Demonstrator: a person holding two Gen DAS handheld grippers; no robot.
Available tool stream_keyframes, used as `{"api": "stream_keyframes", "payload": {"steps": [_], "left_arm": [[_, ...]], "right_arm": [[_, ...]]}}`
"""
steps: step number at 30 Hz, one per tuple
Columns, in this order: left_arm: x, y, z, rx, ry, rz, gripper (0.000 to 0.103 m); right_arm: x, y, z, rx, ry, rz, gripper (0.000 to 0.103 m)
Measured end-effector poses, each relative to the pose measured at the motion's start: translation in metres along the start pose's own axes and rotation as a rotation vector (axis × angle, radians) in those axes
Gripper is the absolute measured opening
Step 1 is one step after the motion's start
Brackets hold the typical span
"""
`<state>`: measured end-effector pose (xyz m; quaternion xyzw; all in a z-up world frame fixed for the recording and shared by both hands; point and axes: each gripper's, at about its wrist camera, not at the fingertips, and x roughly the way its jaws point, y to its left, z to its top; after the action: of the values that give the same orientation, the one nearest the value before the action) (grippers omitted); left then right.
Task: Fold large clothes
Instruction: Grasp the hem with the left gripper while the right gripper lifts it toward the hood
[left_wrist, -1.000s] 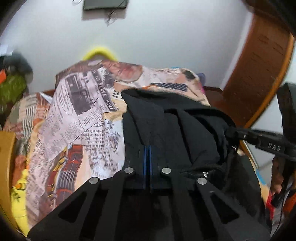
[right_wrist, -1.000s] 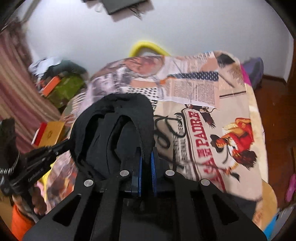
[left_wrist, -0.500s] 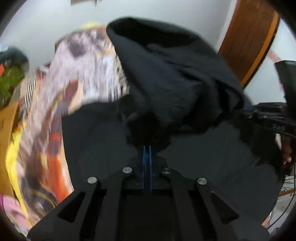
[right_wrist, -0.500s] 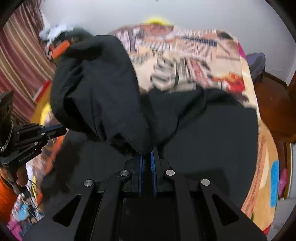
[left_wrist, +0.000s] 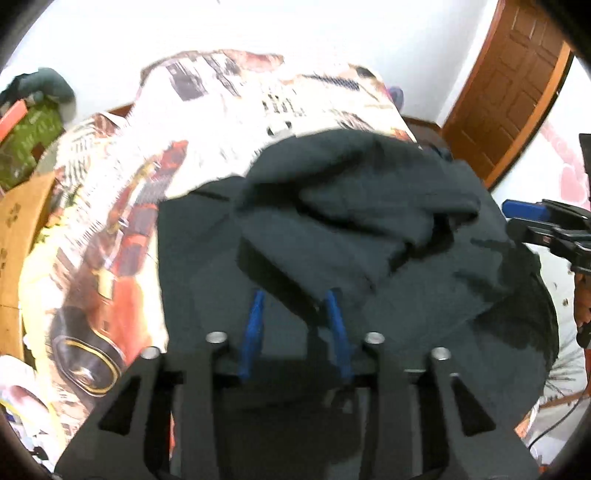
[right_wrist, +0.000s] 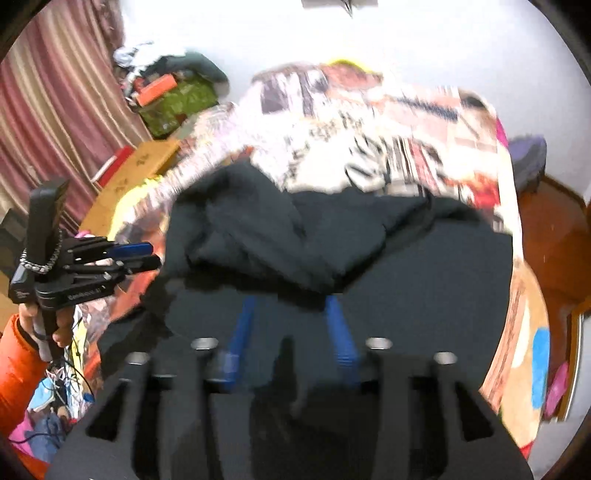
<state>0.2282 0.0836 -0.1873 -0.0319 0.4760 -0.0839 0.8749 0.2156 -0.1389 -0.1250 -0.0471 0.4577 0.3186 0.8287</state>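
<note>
Black garment lies on the bed, spread across its near half, with one part folded back over itself into a rumpled heap at the middle. Its far edge stops about mid-bed; beyond it the printed newspaper-pattern bedcover is bare up to the white wall. Garment's left edge leaves a strip of cover open, its right edge hangs over the bed's right side.

Left tongs open, blue pads spread, tips right at the heap's near edge, gripping nothing. Right tongs open too, same spot on the heap from their view, nothing between the pads.

Left of bed: cardboard box, green bag, clutter pile, pink-striped curtain. Right: wooden door, brown floor.

Fabric matte, soft, thick folds; frames motion-blurred, finer detail unreadable.
</note>
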Motion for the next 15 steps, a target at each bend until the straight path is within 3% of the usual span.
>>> {"api": "stream_keyframes", "payload": {"steps": [7, 15], "left_arm": [[0.018, 0.033, 0.024, -0.094, -0.013, -0.025, 0.04], [0.049, 0.042, 0.047, -0.117, -0.016, -0.057, 0.04]], "right_arm": [[0.024, 0.024, 0.032, -0.055, -0.028, 0.022, 0.054], [0.082, 0.022, 0.061, -0.023, 0.059, 0.046, 0.054]]}}
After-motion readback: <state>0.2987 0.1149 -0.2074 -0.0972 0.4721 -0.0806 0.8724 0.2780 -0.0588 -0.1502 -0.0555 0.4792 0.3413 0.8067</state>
